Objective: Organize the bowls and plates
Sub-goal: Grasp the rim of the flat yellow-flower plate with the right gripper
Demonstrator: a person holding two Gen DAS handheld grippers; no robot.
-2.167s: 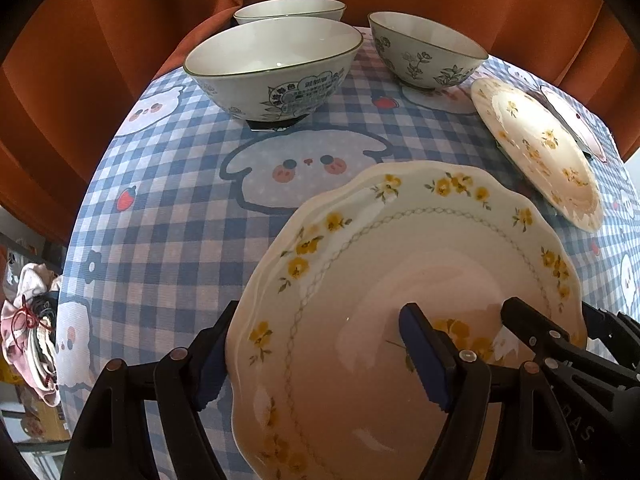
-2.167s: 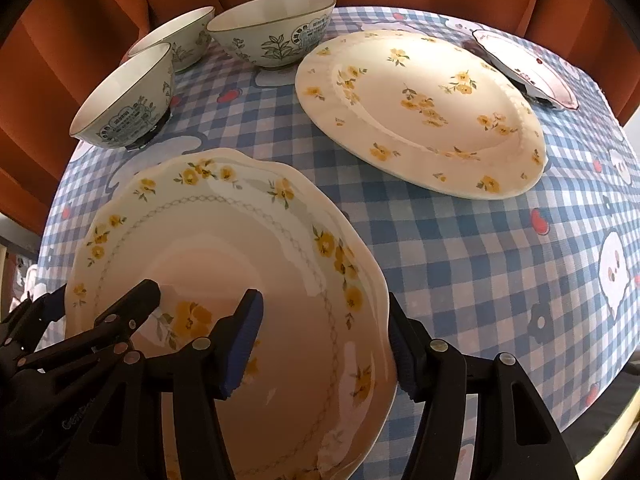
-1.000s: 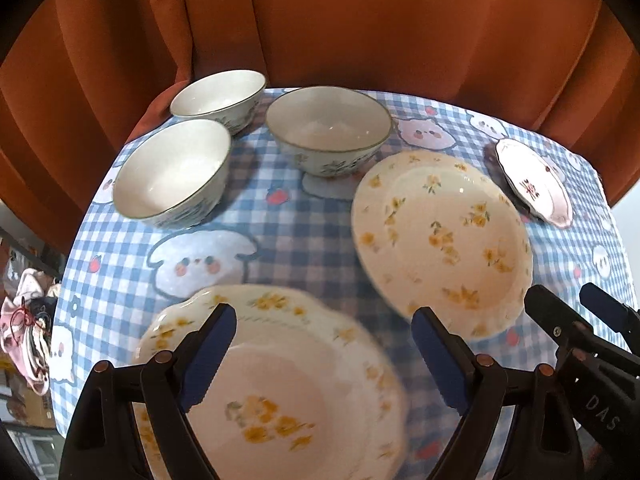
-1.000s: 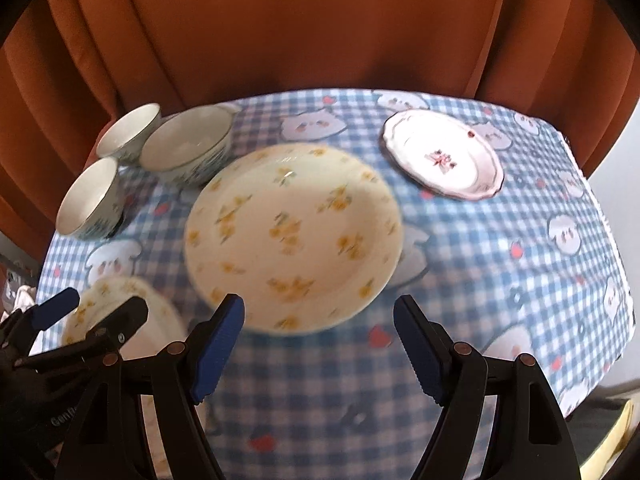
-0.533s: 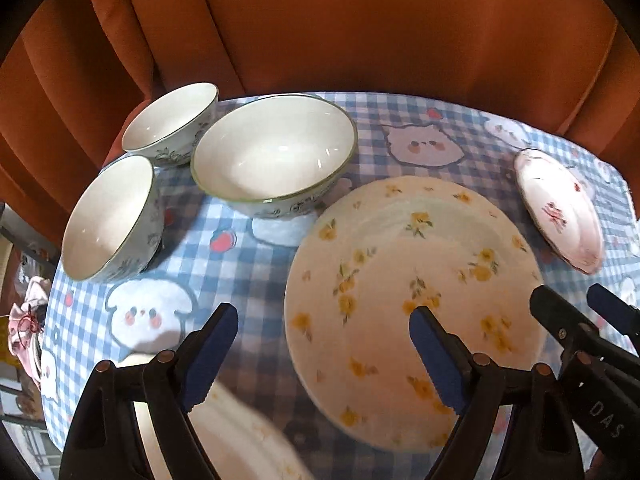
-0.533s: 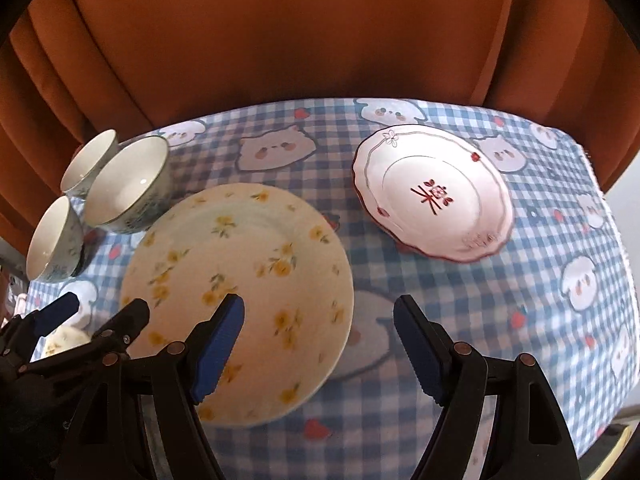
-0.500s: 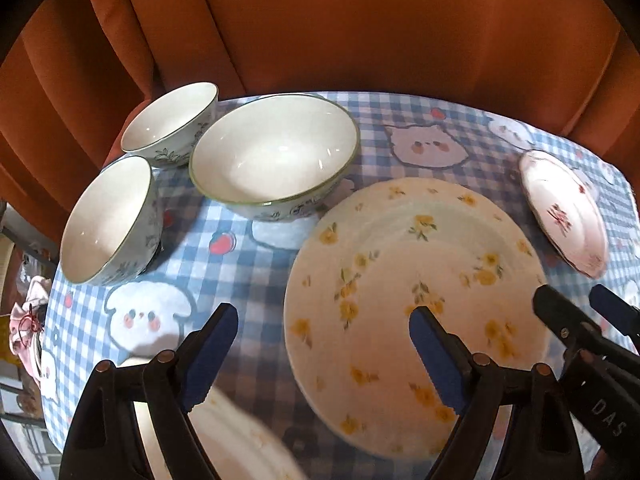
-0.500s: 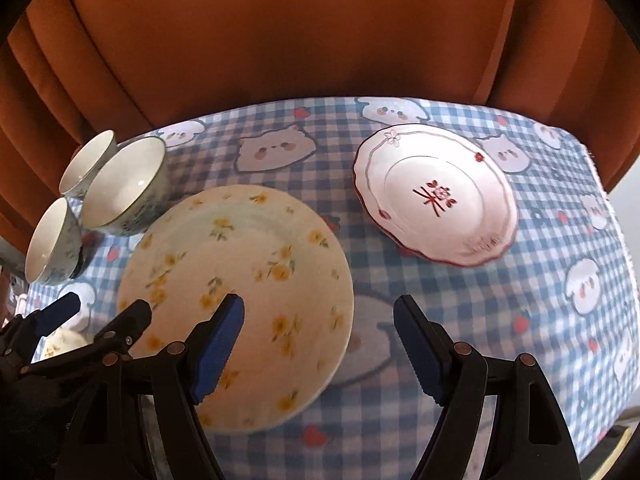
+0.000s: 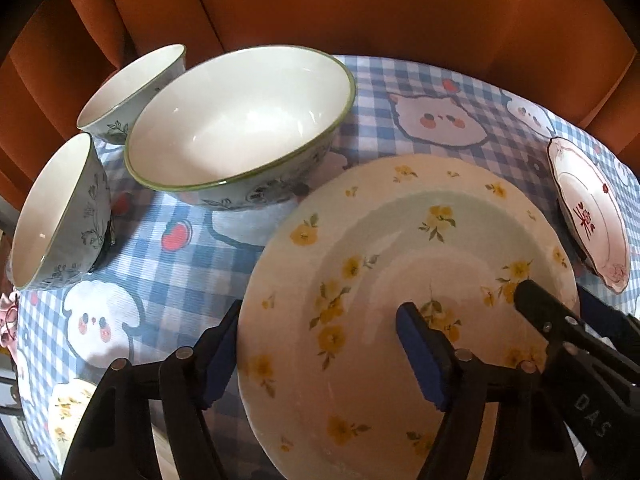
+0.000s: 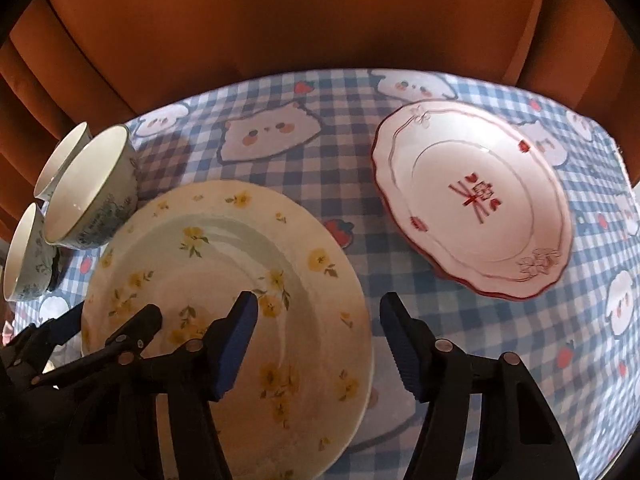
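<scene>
A cream plate with yellow flowers [image 9: 400, 280] lies on the blue checked tablecloth; it also shows in the right wrist view [image 10: 224, 280]. My left gripper [image 9: 320, 356] is open, its jaws astride the plate's left rim. My right gripper [image 10: 316, 344] is open, its jaws astride the plate's right rim. A large white bowl [image 9: 240, 128] and two smaller bowls [image 9: 60, 212] [image 9: 132, 92] stand to the left. A white plate with red marks [image 10: 472, 200] lies at the right.
An orange curtain [image 9: 360, 8] hangs behind the table. The scalloped yellow-flower plate [image 9: 68, 408] lies at the near left edge. The tablecloth [image 10: 520, 360] shows bare at the near right, down to the table's edge.
Both grippers have let go of the scalloped plate at the near left, lifted and swung to the round flowered plate, then come down so that their open jaws straddle its rims.
</scene>
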